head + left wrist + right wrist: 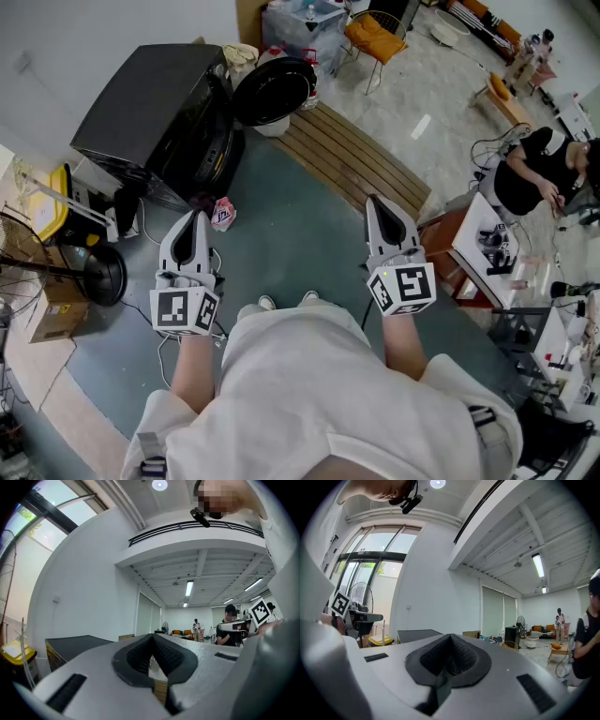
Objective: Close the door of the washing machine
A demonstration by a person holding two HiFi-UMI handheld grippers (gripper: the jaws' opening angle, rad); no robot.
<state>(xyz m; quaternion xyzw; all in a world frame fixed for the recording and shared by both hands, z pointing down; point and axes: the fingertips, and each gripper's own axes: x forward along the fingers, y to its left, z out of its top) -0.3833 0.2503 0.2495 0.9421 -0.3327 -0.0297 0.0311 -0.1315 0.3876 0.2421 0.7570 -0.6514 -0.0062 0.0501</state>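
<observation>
The black washing machine (pixel 155 112) stands at the upper left of the head view, its round dark door (pixel 273 90) swung open toward the right. My left gripper (pixel 192 221) is held level over the grey floor, short of the machine, jaws shut with nothing between them. My right gripper (pixel 376 202) hangs level to the right, apart from the door, also shut and empty. In the left gripper view the closed pads (pixel 140 656) frame the machine's dark top (pixel 70 645). The right gripper view has that same dark top (pixel 419 633) beyond its closed pads (pixel 461 656).
A slatted wooden platform (pixel 352 159) runs from the door toward the right. A small pink packet (pixel 222 215) lies on the floor by the machine. A floor fan (pixel 101 274) and a yellow bin (pixel 54 204) stand at left. A seated person (pixel 536 171) and desks fill the right.
</observation>
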